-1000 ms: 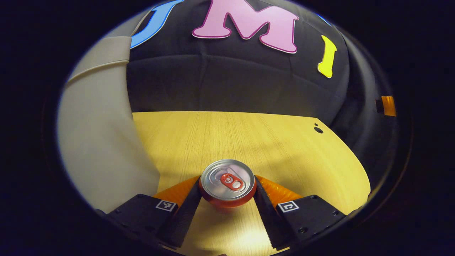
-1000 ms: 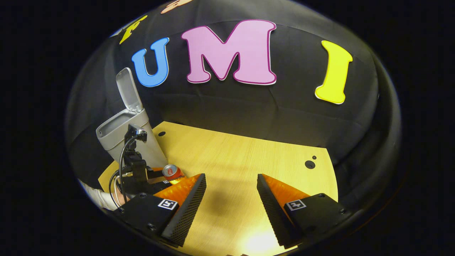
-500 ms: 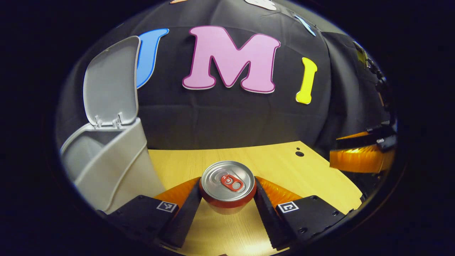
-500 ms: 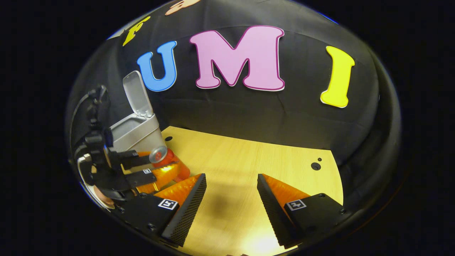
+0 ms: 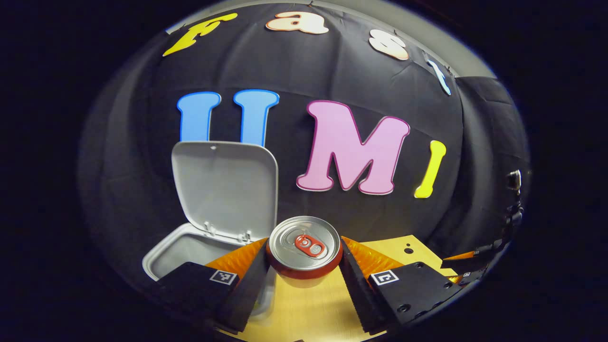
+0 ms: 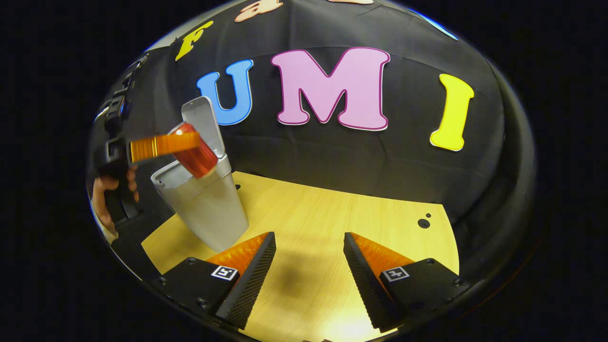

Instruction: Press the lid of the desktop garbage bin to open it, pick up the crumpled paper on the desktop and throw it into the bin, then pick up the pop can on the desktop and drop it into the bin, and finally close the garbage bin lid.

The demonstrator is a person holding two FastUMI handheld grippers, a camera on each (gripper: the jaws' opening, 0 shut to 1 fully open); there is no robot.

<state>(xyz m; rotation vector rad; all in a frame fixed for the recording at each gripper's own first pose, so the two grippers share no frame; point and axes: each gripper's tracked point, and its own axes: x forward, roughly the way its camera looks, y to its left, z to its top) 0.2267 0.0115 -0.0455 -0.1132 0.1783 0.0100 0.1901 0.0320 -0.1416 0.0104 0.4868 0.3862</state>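
1. So the surroundings first: a light wooden desktop point(image 6: 332, 223) with a couple of small dark holes near its far right corner, black cloth wall behind it. In the right gripper view the desktop between and ahead of that gripper's fingers is plain wood, with just the fingers' shadow on it.

2. The grey desktop garbage bin point(image 6: 204, 199) stands at the far left of the desktop, off to the left of the right gripper's left finger. Its lid point(image 5: 224, 187) is flipped up and stands nearly upright at the back, so the mouth is wide open.

3. The left gripper point(image 5: 304, 266) has both fingers pressed against the sides of the pop can point(image 5: 304, 249), red body, silver top with a red tab. The can sits right between the fingertips, top facing the camera.

4. From the right gripper view you can see that same can point(image 6: 194, 154) up in the air and tilted, right over the bin's open mouth and in front of the raised lid. A hand point(image 6: 111, 194) grips the left gripper's handle at the far left.

5. In the left gripper view the bin's open rim point(image 5: 190, 244) lies just beyond and under the left finger, can a bit right of it.

6. The right gripper point(image 6: 308, 270) has its fingers spread well apart with nothing between them, low over the desktop.

7. Can't see into the bin, so no word on the crumpled paper.
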